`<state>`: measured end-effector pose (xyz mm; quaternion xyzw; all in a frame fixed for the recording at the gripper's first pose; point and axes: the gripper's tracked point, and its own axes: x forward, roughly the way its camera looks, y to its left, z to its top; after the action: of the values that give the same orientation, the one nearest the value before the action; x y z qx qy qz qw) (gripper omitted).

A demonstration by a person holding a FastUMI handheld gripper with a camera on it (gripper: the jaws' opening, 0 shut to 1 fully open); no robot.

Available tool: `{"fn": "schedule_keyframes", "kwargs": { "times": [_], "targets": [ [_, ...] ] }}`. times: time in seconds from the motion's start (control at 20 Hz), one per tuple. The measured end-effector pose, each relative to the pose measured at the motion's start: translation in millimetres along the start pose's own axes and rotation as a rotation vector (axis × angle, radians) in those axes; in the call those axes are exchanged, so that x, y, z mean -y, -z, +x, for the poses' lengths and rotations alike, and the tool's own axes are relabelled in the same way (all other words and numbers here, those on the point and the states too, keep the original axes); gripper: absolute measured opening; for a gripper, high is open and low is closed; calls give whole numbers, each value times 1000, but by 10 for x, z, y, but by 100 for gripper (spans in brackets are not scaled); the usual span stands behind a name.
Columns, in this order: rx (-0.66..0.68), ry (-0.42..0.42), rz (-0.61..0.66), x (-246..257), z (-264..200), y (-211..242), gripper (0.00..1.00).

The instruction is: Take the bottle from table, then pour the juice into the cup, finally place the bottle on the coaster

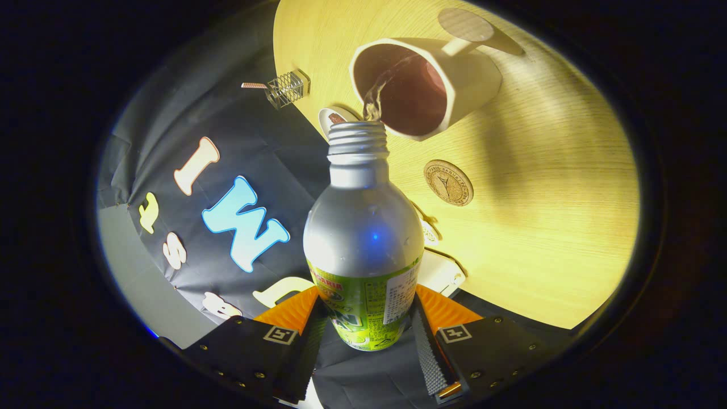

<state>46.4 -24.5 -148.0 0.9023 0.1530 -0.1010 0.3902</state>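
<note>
My tool (pixel 368 332) holds the bottle (pixel 363 244) by its lower, labelled part, one finger pressed on each side of it. The bottle is tipped forward, its open threaded mouth just at the rim of the cup (pixel 423 85), and a thin stream of juice (pixel 375 99) runs from mouth to cup.

The bottle looks like smooth metal with a glossy label wrap, so I judge it stiff under the fingers but slippery; a firm squeeze low on the straight wall suits it better than the rounded shoulder, where the fingers would slide. It should grow lighter as it empties, and its weight shifts towards the neck while tilted. The cup looks like a ceramic mug, heavy enough to stay put.

The coaster (pixel 448 182), a round cork disc, lies on the desk (pixel 539 227) near the cup, bare and ready. How full the cup is I cannot tell, as its inside is dark. The bottle's base is hidden between my fingers. A small wire object (pixel 285 88) and a little round thing (pixel 335 117) beyond the bottle's mouth are too small to identify.
</note>
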Motion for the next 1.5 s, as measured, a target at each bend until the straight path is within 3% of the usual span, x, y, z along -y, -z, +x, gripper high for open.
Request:
{"fn": "schedule_keyframes", "kwargs": {
  "times": [0.6,1.15,1.5],
  "targets": [
    [6,23,-37,95,86,34,75],
    [81,89,-281,445,169,-172,75],
    [114,156,-517,675,191,-264,75]
  ]
}}
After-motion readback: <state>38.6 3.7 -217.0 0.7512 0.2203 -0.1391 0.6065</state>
